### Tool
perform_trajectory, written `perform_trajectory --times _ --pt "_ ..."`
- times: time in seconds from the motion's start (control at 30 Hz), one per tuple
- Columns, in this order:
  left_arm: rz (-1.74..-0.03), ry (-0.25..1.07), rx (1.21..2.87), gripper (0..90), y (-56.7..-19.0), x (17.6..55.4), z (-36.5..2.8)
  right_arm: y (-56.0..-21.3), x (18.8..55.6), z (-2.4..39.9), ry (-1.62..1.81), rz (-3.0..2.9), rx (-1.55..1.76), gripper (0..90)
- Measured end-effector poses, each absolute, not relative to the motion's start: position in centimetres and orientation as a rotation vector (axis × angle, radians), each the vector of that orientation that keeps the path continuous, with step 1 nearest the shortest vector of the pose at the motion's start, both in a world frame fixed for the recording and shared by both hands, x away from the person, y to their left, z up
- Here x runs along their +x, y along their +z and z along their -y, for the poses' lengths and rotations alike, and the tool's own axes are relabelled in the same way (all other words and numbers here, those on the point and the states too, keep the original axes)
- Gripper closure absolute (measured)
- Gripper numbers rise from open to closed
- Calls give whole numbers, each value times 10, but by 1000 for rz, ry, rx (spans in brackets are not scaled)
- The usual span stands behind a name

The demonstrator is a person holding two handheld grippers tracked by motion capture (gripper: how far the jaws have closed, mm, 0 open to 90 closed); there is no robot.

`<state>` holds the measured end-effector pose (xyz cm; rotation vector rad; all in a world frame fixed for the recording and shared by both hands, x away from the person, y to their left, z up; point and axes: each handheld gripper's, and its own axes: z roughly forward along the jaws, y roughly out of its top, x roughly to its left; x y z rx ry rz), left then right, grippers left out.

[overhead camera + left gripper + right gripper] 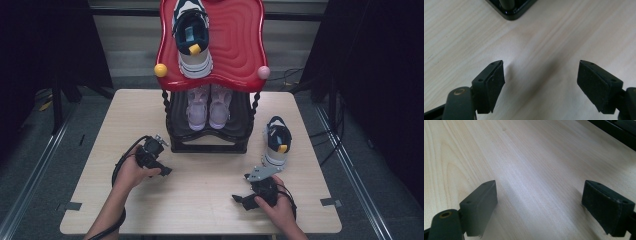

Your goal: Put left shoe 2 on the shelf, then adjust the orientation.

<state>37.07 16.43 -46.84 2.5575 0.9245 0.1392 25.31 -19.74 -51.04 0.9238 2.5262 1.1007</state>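
A navy and white sneaker with a yellow heel tab stands on the wooden table, right of a two-tier shoe rack. Its twin rests on the rack's red top shelf. A pair of pale pink shoes sits on the black lower shelf. My left gripper hovers low over the table by the rack's front left corner, jaws open and empty. Just in front of the loose sneaker, my right gripper is open too, over bare wood.
The rack's black base runs along the table's middle back. Yellow and pink knobs stick out at the red shelf's front corners. Dark curtains and floor rails flank the table. Tape marks sit near the front corners.
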Motion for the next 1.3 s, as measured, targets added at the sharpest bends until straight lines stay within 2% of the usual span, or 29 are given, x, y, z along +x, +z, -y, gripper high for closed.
perform_trajectory --times 0.17,0.4,0.47,1.1,1.3 --pt "-950 209 2492 209 -481 367 -164 -510 253 197 1101 -2526 924 124" --pt "-971 239 2382 184 -491 362 -167 -510 253 197 1107 -2526 921 125" --pt "-961 256 2377 156 -493 360 -166 -511 252 198 1105 -2527 914 124" --pt "-932 373 2188 93 -510 343 -175 -510 252 198 1101 -2530 917 124" --pt "-930 370 2194 73 -510 343 -174 -510 252 198 1101 -2535 913 123"
